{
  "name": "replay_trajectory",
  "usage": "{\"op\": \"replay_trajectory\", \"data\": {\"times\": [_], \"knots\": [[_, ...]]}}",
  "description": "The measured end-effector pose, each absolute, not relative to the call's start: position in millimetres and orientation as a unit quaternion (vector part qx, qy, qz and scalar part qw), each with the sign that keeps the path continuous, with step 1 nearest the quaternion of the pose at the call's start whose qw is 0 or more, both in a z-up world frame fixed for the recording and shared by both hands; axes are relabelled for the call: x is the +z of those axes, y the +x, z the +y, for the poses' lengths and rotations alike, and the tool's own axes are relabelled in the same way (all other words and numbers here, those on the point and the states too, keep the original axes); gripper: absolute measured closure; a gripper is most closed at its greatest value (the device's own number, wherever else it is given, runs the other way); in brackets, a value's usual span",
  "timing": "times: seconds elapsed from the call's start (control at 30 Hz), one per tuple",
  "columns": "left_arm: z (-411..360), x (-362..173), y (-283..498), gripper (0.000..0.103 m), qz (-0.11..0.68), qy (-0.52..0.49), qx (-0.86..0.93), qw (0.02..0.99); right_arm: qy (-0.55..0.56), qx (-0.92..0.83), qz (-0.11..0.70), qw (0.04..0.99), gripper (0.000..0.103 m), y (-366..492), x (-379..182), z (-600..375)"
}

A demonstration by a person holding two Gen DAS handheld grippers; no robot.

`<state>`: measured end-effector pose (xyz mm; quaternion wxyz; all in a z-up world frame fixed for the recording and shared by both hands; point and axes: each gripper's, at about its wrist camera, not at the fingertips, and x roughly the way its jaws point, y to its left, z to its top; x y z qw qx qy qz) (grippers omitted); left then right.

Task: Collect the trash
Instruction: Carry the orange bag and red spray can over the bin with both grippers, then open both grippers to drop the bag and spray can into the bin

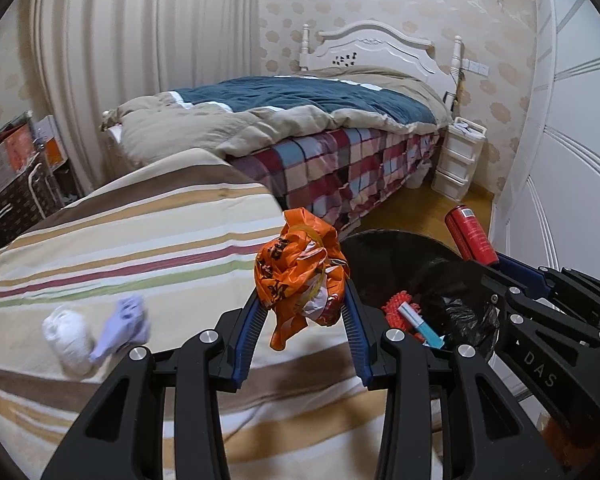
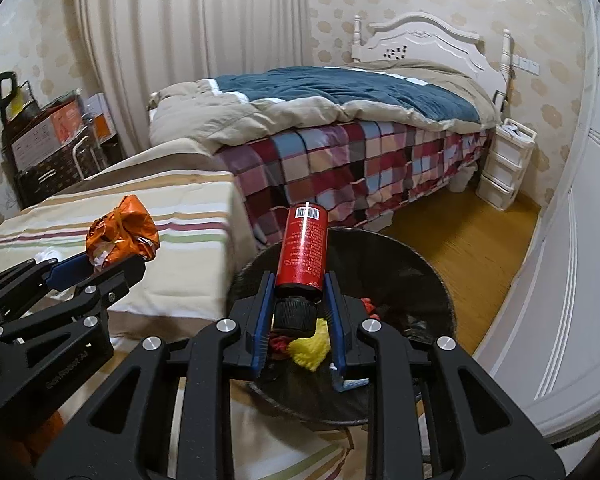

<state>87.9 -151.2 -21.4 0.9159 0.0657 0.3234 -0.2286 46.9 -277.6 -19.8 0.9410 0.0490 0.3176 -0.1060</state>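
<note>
Right gripper clamping a red can by its lower body, black cap toward the camera, hanging over the black bin; left gripper pinching a crumpled orange wrapper between its blue fingers, hovering at the edge of the striped cover just beside the bin

Judging the step as dropping both pieces into the bin. Doing it well probably meaning: lowering the can toward the opening before parting the jaws, so it is not bouncing off the rim; carrying the wrapper fully past the rim first, since it is sitting partly over the cover and, being light, may be drifting aside or clinging to a finger

Left view showing what the right is hiding: a white wad and a pale purple scrap lying on the cover, likely trash not yet collected, plus a red bristly item and a blue-white tube inside the bin. Right view showing a yellow tuft in the bin under the can, the can's barcode end, and the wooden floor beyond the rim
</note>
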Motion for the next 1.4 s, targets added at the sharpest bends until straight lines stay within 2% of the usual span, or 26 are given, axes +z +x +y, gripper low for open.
{"op": "replay_trajectory", "data": {"times": [0.6, 1.17, 1.3, 1.37, 1.4], "knots": [[-207, -40, 112, 0.063, 0.344, 0.095, -0.228, 0.906, 0.081, -0.134, 0.329, 0.931, 0.079, 65, -41, -332], [-227, -46, 124, 0.062, 0.361, 0.107, -0.227, 0.898, 0.096, -0.149, 0.334, 0.926, 0.079, 73, -52, -347], [-226, -46, 124, 0.056, 0.362, 0.109, -0.226, 0.898, 0.097, -0.151, 0.335, 0.925, 0.079, 73, -52, -348], [-224, -46, 125, 0.041, 0.361, 0.106, -0.222, 0.899, 0.099, -0.153, 0.333, 0.925, 0.078, 73, -51, -349], [-223, -45, 125, 0.038, 0.36, 0.104, -0.22, 0.901, 0.099, -0.154, 0.332, 0.925, 0.078, 73, -52, -349]]}}
